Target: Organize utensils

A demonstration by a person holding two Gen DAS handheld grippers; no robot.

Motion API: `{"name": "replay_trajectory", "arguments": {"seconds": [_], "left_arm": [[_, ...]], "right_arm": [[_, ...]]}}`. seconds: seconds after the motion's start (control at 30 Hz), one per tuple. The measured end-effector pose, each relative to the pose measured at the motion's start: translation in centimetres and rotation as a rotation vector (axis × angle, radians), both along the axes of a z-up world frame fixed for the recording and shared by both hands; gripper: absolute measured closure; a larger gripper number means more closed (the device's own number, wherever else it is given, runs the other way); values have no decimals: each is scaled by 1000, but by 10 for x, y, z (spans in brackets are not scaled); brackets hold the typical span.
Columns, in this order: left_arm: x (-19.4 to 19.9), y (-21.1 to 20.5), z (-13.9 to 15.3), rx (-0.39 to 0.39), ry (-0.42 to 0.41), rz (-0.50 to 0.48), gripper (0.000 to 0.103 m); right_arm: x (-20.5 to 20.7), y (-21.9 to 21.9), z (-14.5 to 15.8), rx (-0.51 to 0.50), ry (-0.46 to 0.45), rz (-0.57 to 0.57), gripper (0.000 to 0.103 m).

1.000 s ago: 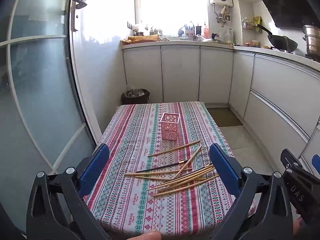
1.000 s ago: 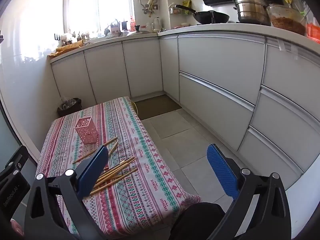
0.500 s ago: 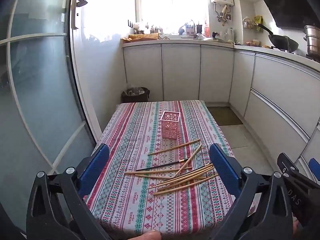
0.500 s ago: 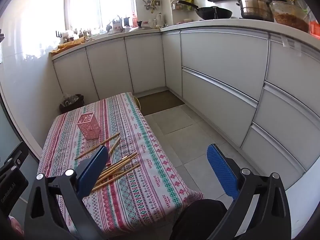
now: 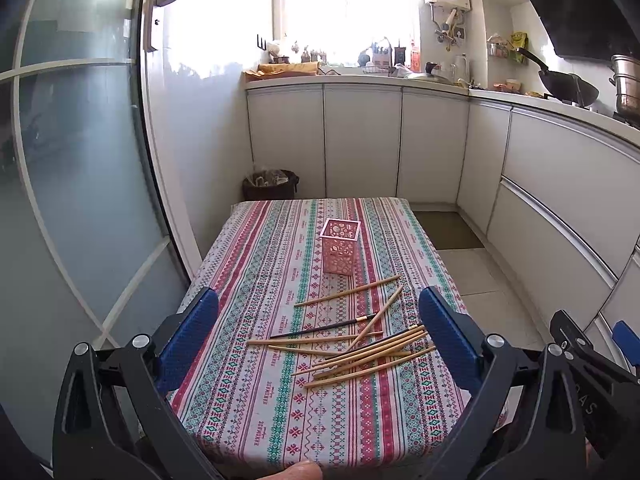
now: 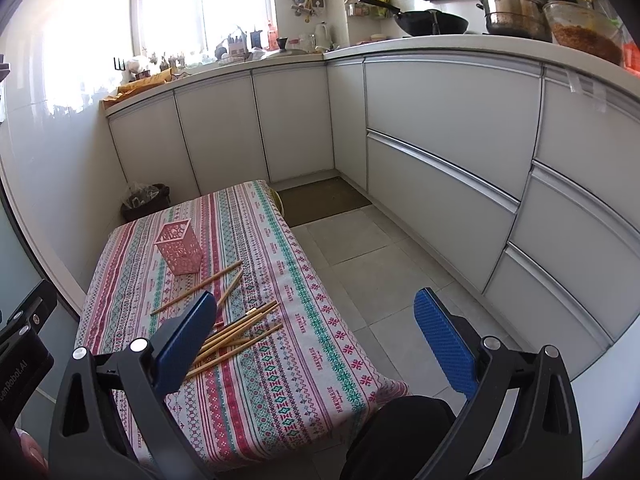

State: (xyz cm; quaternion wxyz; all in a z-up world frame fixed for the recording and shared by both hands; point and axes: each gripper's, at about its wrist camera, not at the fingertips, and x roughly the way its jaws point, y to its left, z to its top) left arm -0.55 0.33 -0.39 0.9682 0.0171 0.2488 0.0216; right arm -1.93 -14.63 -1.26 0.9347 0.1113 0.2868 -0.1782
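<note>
Several wooden chopsticks and one dark one lie scattered on a striped tablecloth. Behind them stands an upright pink perforated holder. My left gripper hovers open above the near end of the table, its blue pads wide on either side of the pile, holding nothing. From the right wrist view, the chopsticks and the holder sit to the left. My right gripper is open and holds nothing, off the table's right edge over the floor.
White kitchen cabinets run along the back and the right. A dark waste bin stands past the table's far end. A glass door closes the left side. Tiled floor lies to the right of the table.
Both views have tilted up and drawn back slightly, so the table sits lower in the frames. Chopsticks and holder have not moved. Both grippers stay open.
</note>
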Motion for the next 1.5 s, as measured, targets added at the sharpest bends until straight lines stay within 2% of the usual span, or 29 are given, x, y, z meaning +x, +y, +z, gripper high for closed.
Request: {"name": "replay_trajectory", "arguments": {"seconds": [0.67,1.5], "left_arm": [[-3,1,-6,-9,10,-6,7],[-1,9,13,-35,-5,-14,7]], "right_arm": [[0,2,-2,5,-2,-3,7],[-5,3,11,-10,-33,-10,7]]}}
